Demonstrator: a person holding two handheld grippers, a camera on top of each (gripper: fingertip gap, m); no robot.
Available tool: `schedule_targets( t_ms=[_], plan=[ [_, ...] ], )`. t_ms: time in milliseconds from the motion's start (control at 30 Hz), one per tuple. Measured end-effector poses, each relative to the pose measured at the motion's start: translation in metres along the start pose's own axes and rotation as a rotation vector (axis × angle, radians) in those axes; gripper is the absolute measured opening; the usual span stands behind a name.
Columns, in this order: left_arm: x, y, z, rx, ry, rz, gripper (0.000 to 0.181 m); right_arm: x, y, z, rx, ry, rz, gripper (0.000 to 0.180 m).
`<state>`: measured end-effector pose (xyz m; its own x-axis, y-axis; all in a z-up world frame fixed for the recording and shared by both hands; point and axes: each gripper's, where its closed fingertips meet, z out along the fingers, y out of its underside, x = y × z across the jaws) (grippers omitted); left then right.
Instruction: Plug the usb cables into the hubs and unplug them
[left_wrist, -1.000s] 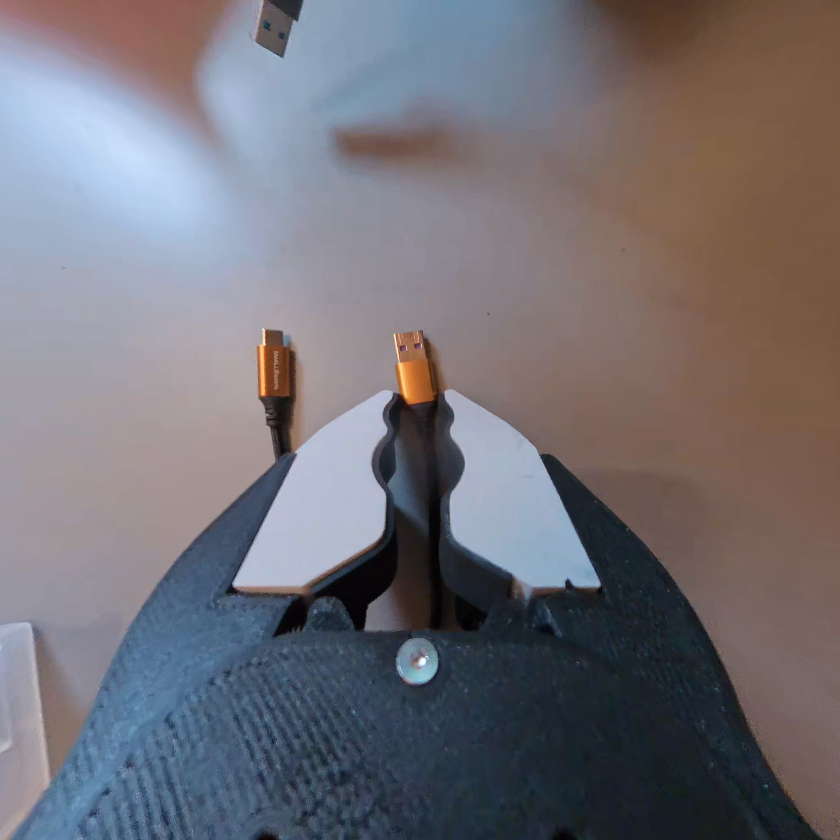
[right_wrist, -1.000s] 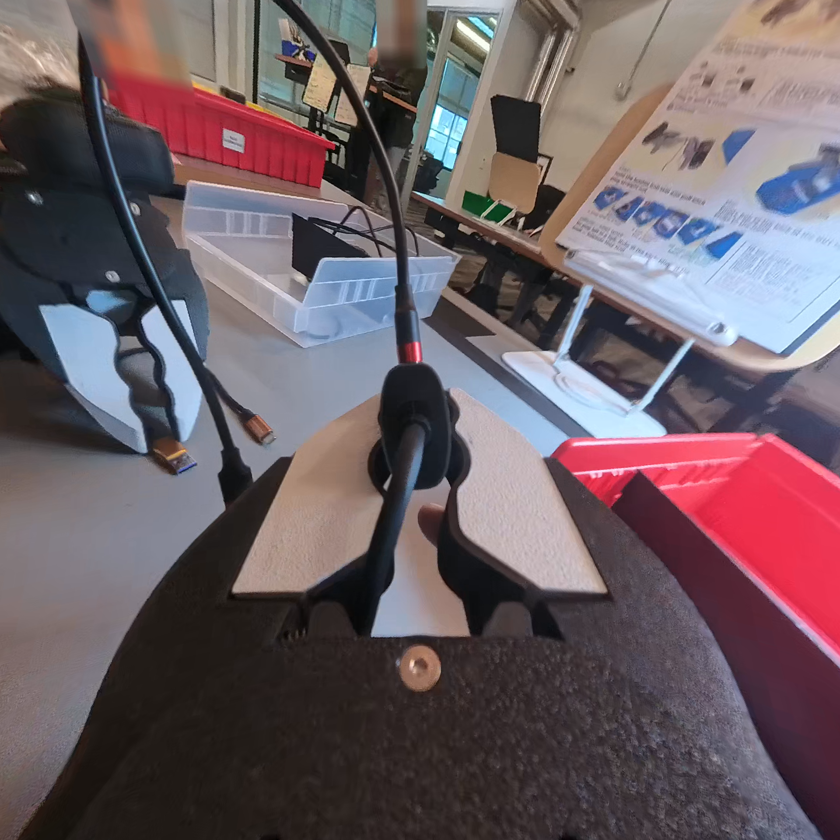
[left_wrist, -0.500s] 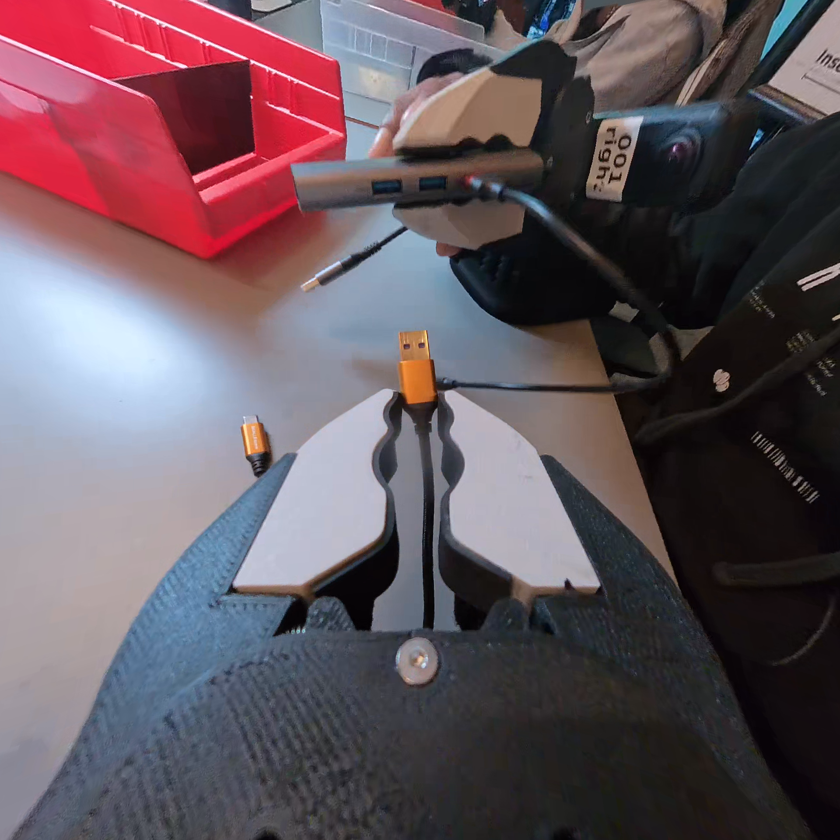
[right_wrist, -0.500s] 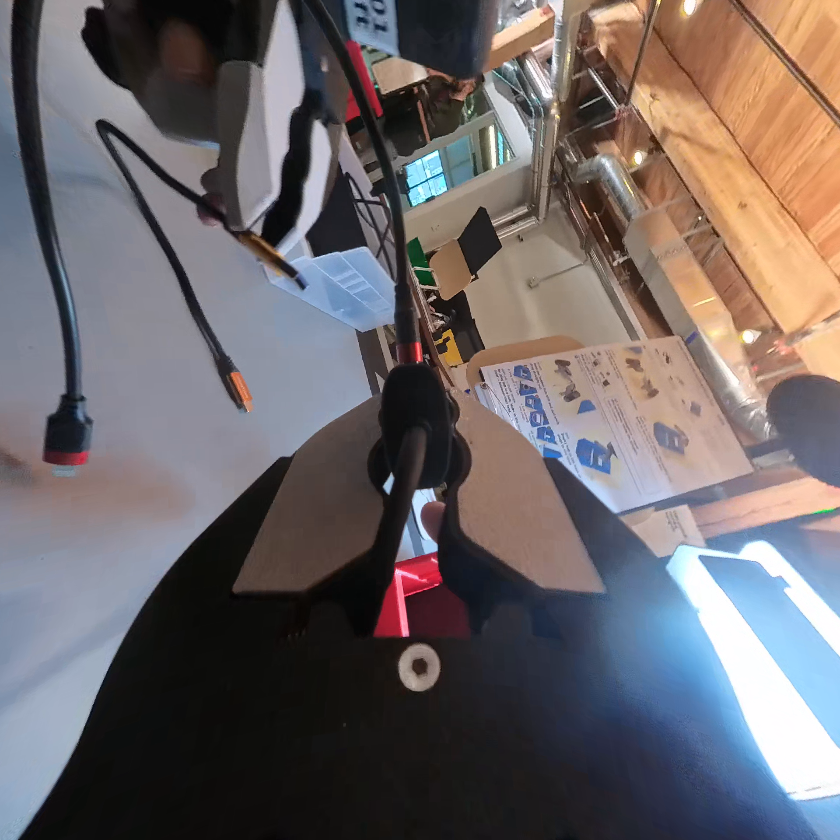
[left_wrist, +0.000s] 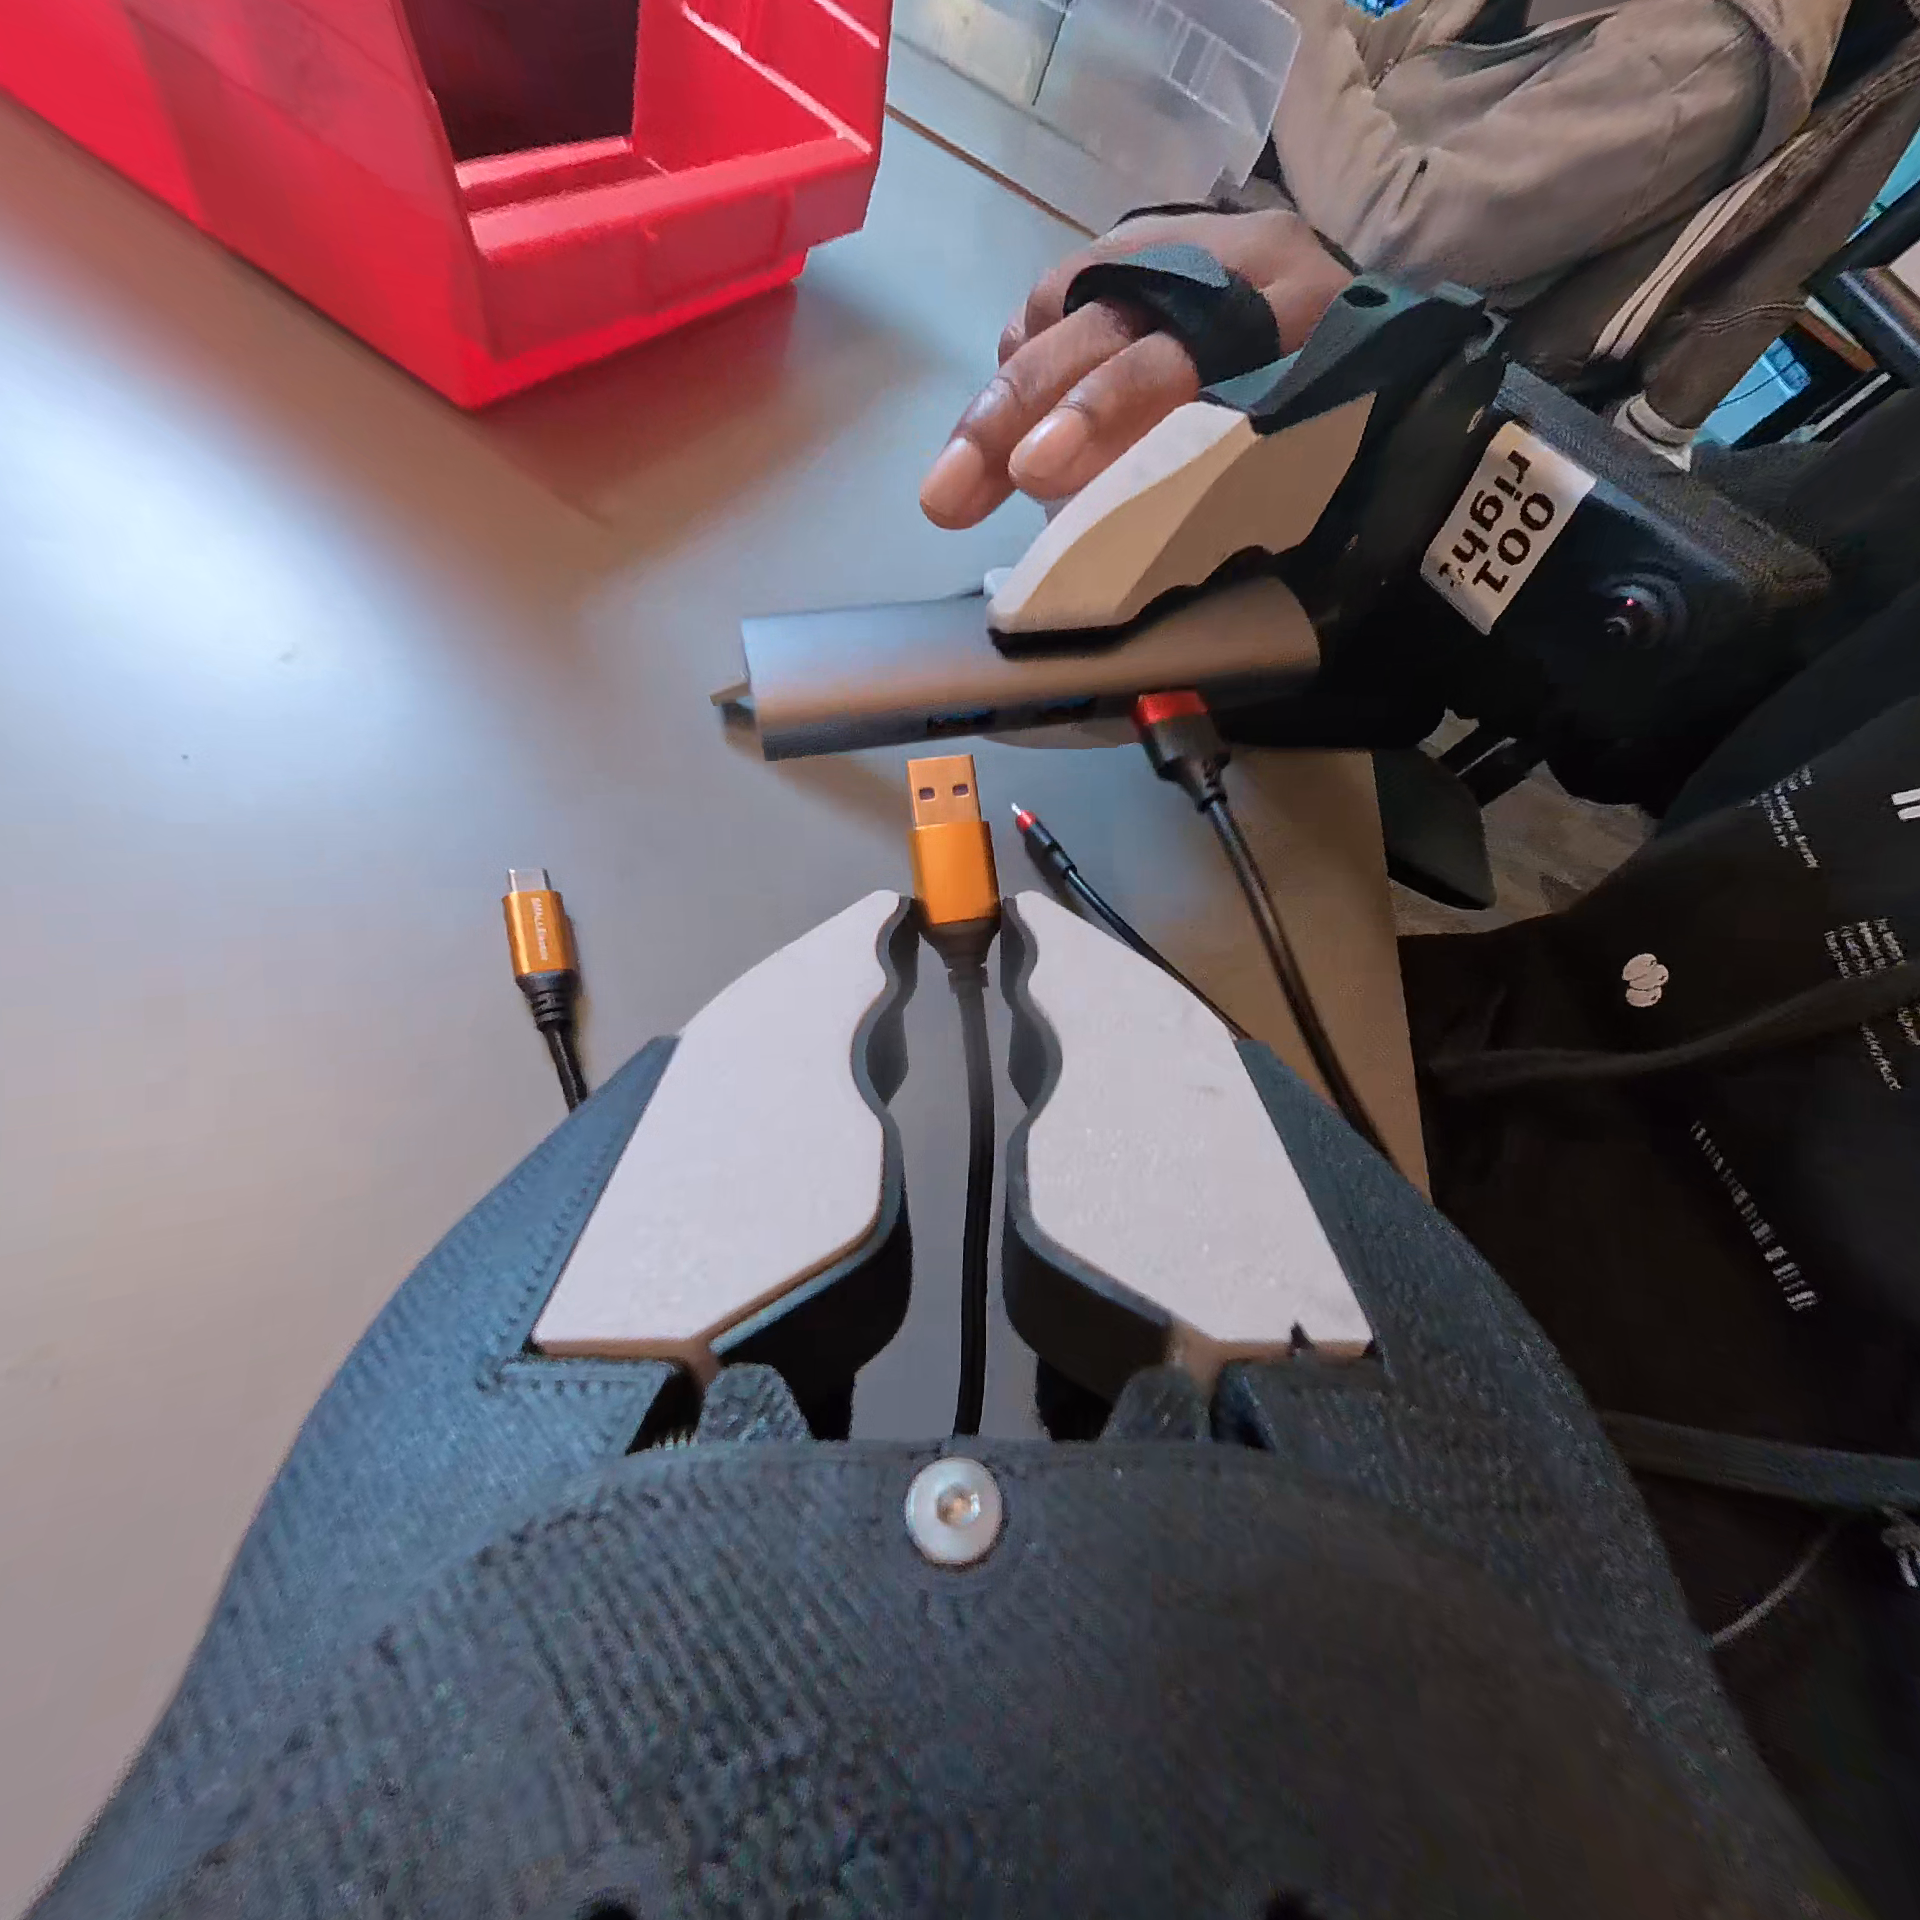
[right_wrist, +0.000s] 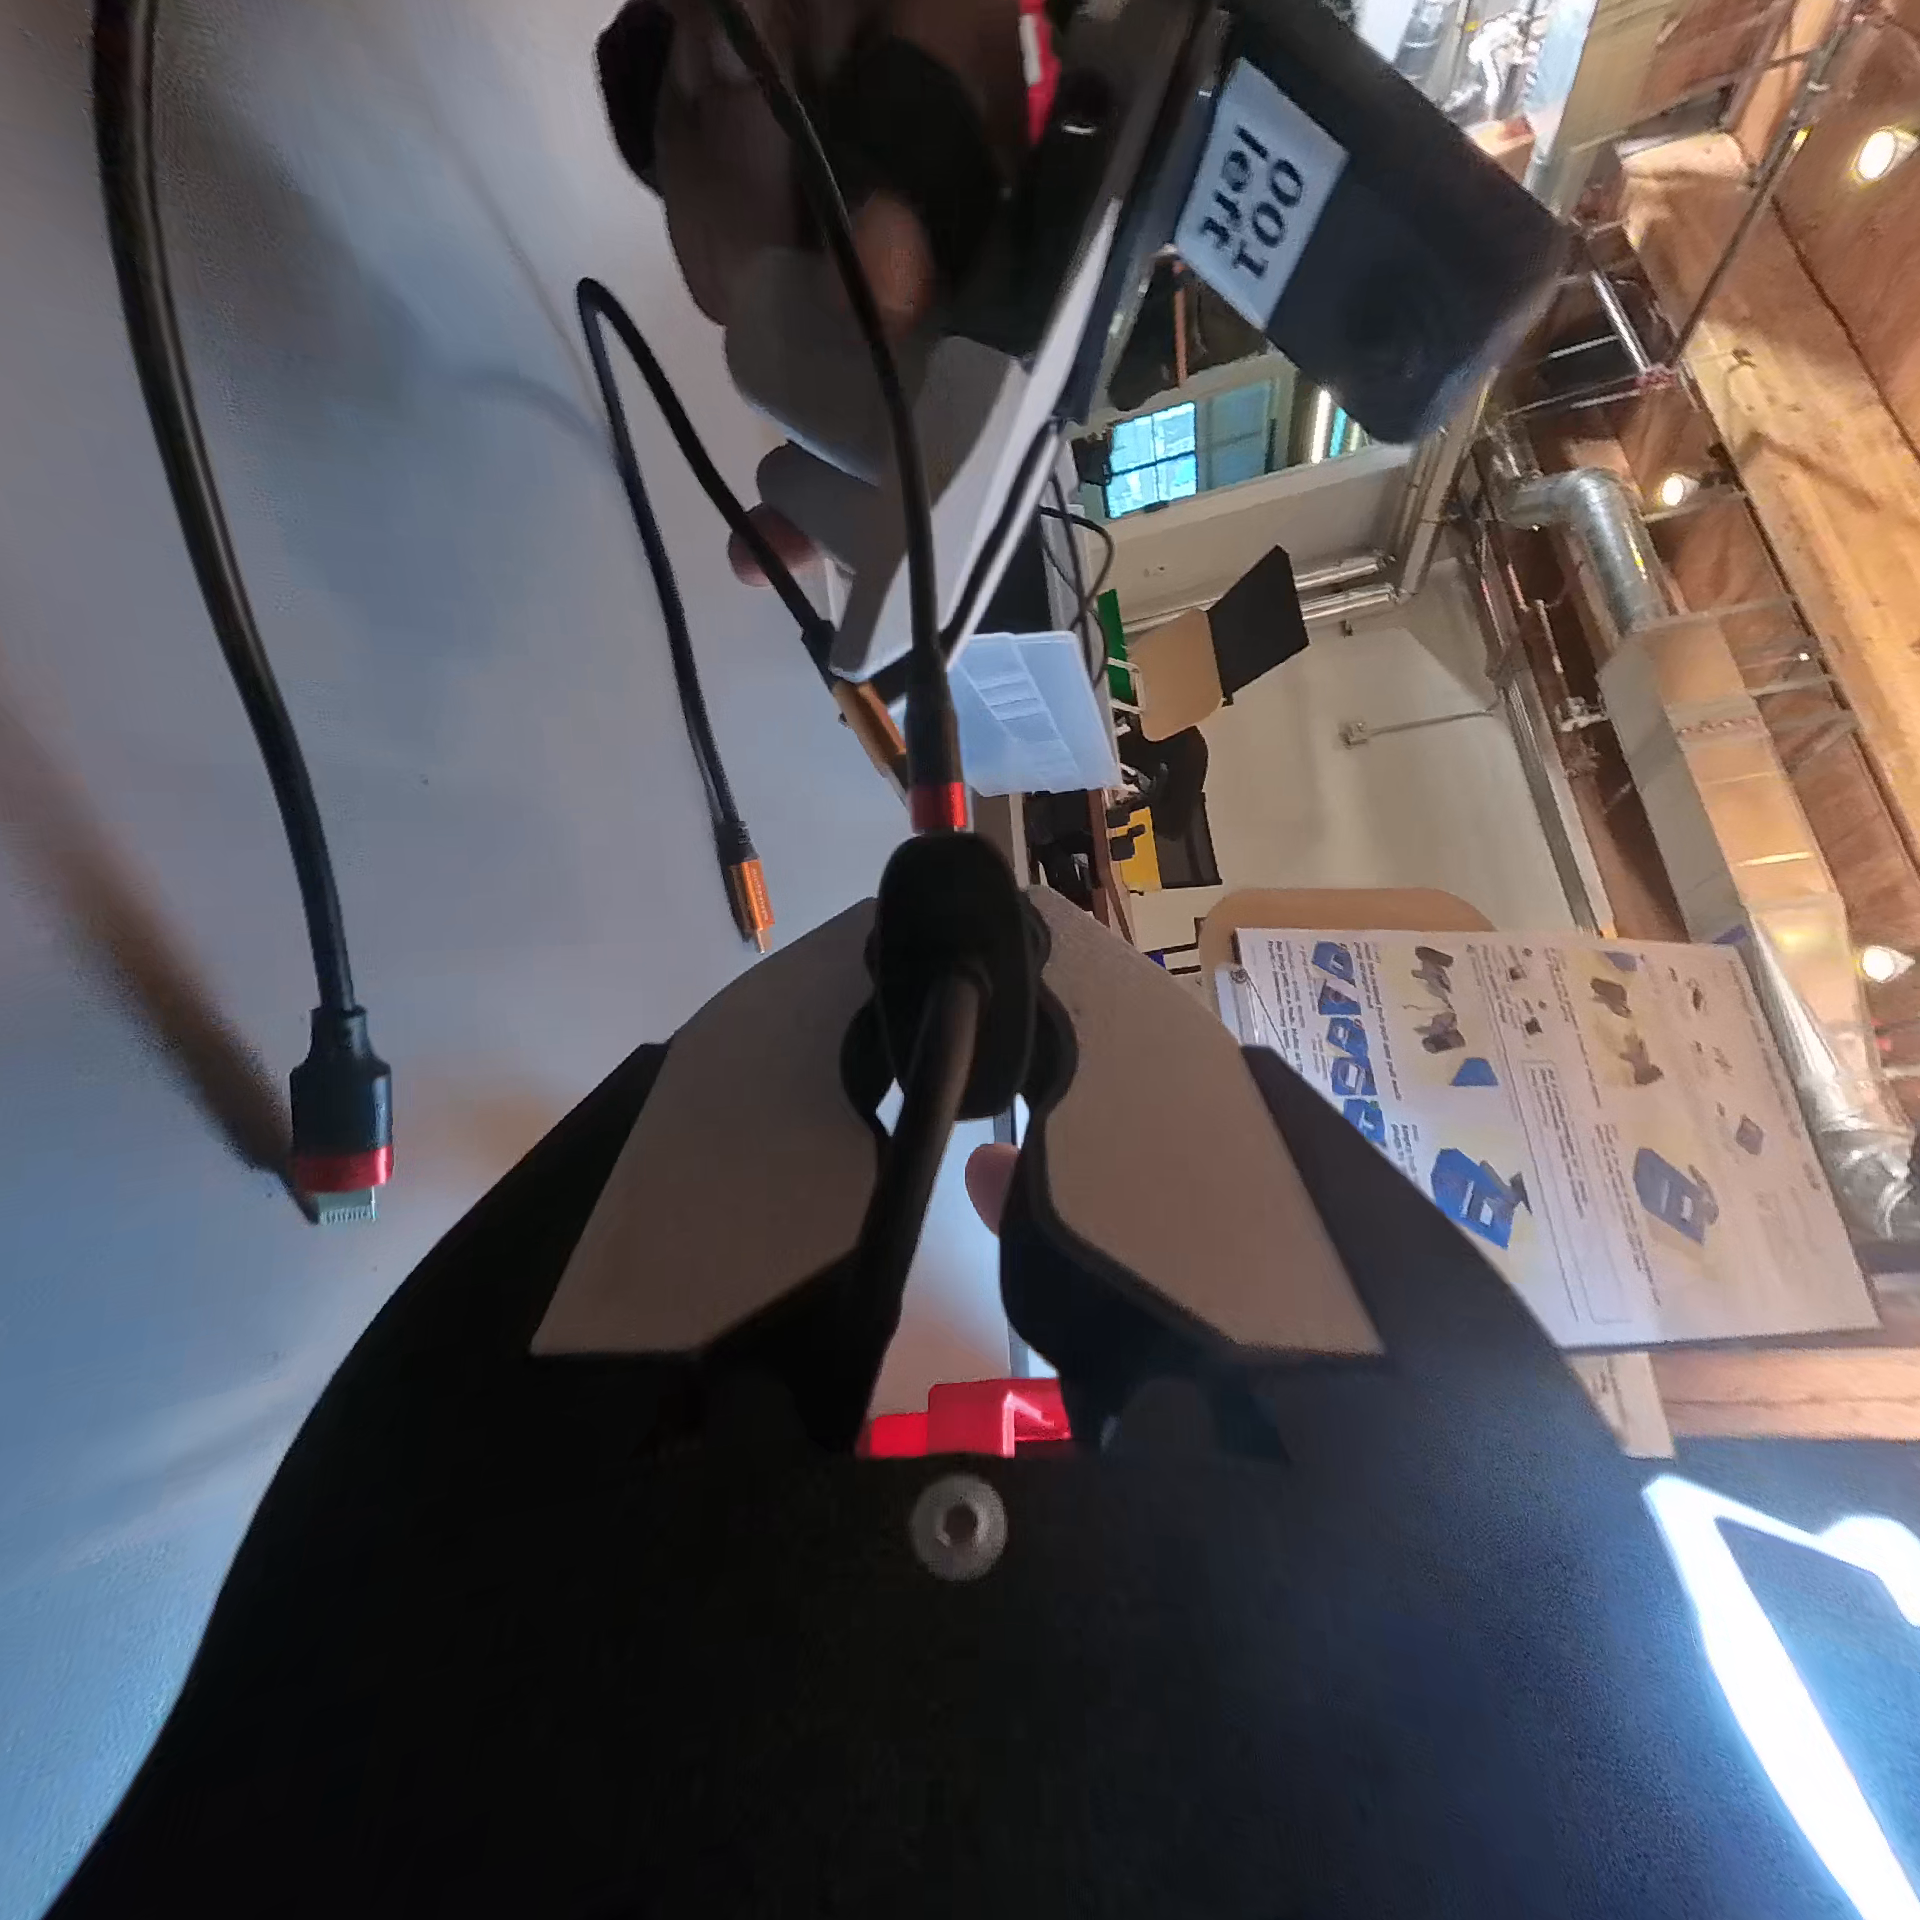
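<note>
My left gripper (left_wrist: 951, 914) is shut on an orange USB-A plug (left_wrist: 948, 847) that sticks out past its fingertips. The plug's tip is just short of the side ports of a grey hub (left_wrist: 904, 675). My right gripper (left_wrist: 1081, 634) is shut on the hub and holds it above the table. A red-and-black plug (left_wrist: 1172, 719) sits in the hub's side. In the right wrist view my right gripper (right_wrist: 956, 920) clamps the hub's dark end (right_wrist: 956, 997), and my left gripper (right_wrist: 904, 644) comes in from above with the orange plug (right_wrist: 871, 727).
The cable's orange USB-C end (left_wrist: 538, 935) lies on the grey table (left_wrist: 260, 675), left of my left gripper. A loose red-and-black plug (right_wrist: 338, 1143) lies on the table. A red bin (left_wrist: 582, 177) stands at the back left, with a clear tray (left_wrist: 1174, 73) behind it. A person's hand (left_wrist: 1081, 384) grips the right tool. Tip to tip, the grippers are about 5 cm apart.
My left gripper has swung up from the table and carried the orange plug close to the hub. The right gripper has brought the hub lower and nearer, its ports toward the plug.
</note>
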<state>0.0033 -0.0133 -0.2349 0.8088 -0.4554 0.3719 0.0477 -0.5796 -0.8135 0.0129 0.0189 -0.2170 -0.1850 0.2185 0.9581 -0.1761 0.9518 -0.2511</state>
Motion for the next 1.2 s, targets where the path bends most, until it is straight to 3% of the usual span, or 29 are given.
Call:
schedule_targets(
  t_ms=[200,533,833,1200],
  plan=[
    [-0.003,0.016,0.002,-0.078,0.000,-0.019,0.015,-0.016,-0.005,0.013,-0.030,-0.049,-0.182,0.018],
    [-0.001,0.012,-0.001,-0.046,0.021,-0.022,0.015,-0.015,-0.006,0.011,-0.026,-0.043,-0.155,0.018],
    [-0.001,-0.005,-0.012,0.086,0.089,-0.141,0.015,0.024,0.001,-0.003,0.118,0.025,0.370,0.018],
    [0.001,-0.014,-0.018,0.138,0.070,-0.076,0.015,0.029,0.008,-0.003,0.115,0.039,0.456,0.019]
  ],
)
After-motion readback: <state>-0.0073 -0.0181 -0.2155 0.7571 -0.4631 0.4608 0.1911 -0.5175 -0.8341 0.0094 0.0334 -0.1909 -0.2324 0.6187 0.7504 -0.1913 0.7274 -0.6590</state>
